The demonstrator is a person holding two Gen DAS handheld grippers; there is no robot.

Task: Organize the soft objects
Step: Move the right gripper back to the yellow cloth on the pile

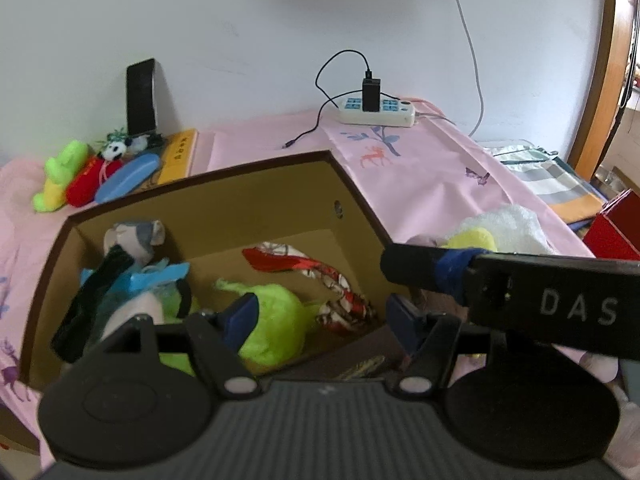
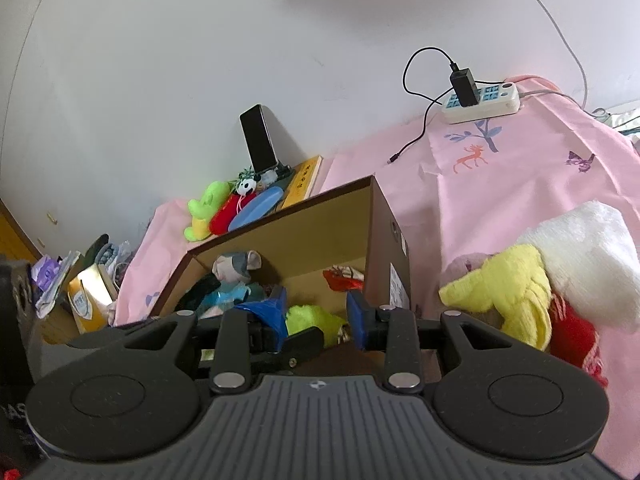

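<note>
Box (image 1: 280, 184): holds mouse plush (image 1: 134, 240), green plush (image 1: 272, 320), red scarf (image 1: 320, 276).
Left gripper (image 1: 324, 316): spread, empty, above box's near edge.
Right gripper (image 2: 316, 316): spread, empty.
Yellow toy (image 2: 504, 292): right of right gripper, outside box.

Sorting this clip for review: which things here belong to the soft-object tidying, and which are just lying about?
Part of the job:
cardboard box
lime plush and red patterned cloth, both inside the box
yellow plush and white towel, still on the pink sheet
green frog toy

Lying about:
power strip
phone
book
</note>
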